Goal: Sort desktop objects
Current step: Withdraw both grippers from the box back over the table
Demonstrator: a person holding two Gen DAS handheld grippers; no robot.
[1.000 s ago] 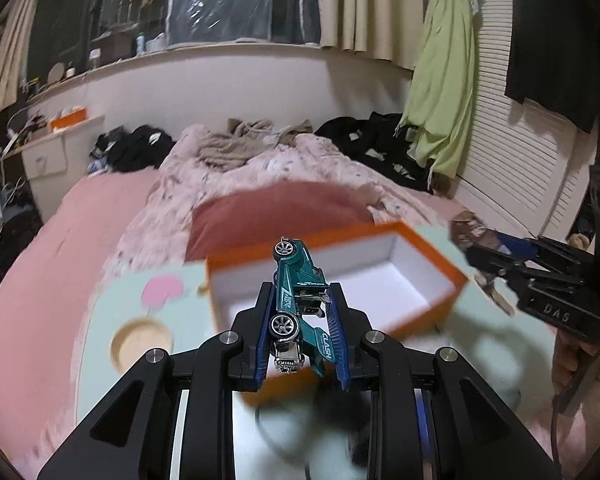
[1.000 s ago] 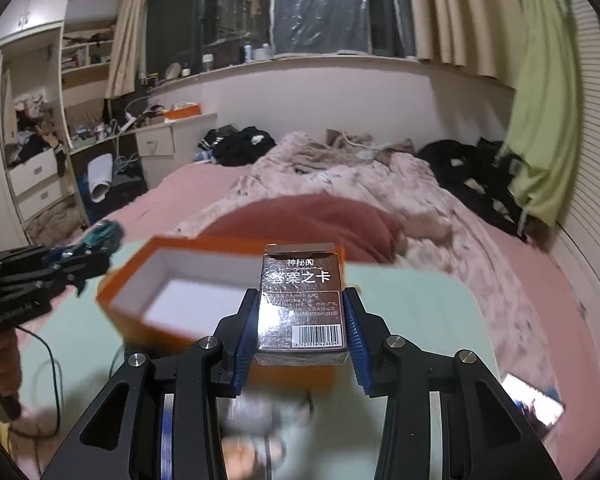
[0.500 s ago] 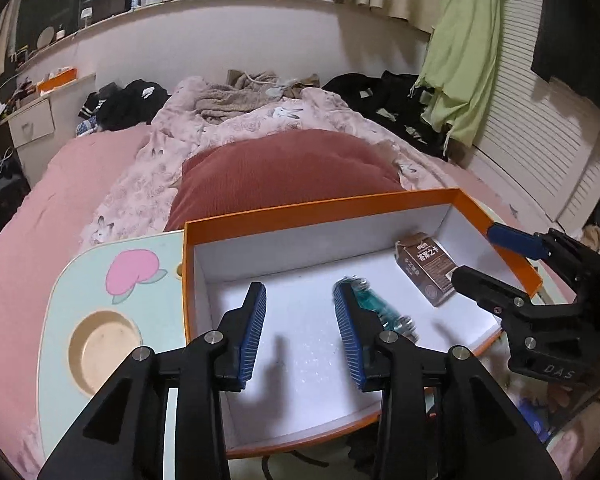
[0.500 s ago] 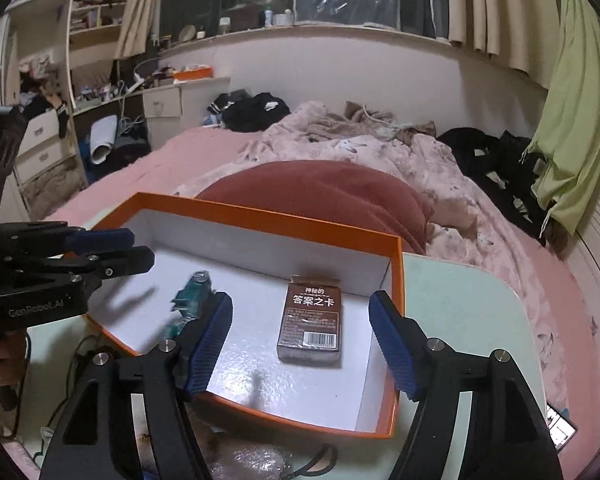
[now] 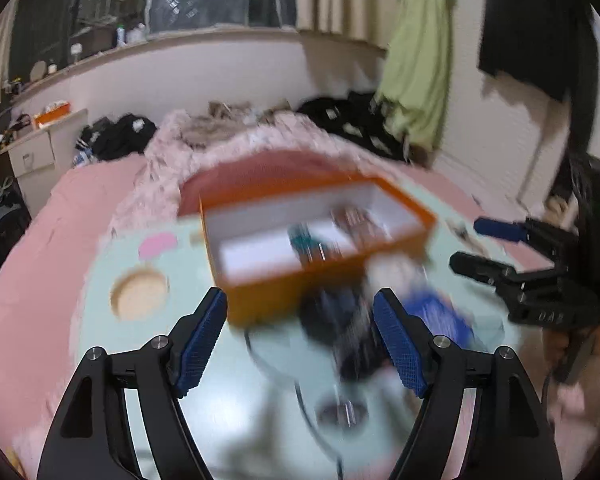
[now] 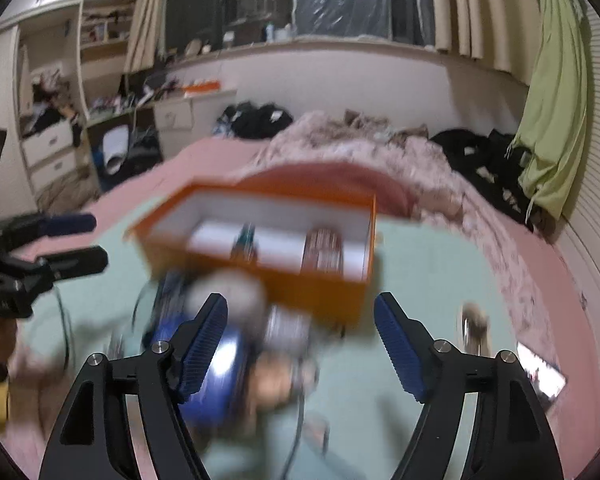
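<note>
Orange box (image 5: 332,276) with white inside, teal toy car (image 6: 244,242), mint table (image 5: 172,276), blue ribbed fingers (image 5: 202,338).

"DAS" faintly on right gripper (image 5: 500,252) body

— How do your grippers stand?
— Your left gripper (image 5: 300,340) has its blue-padded fingers (image 5: 202,336) spread wide, gripping nothing.
— And the other?
— Your right gripper (image 6: 300,344) is likewise spread wide and empty; each one shows at the edge of the other's view.
</note>
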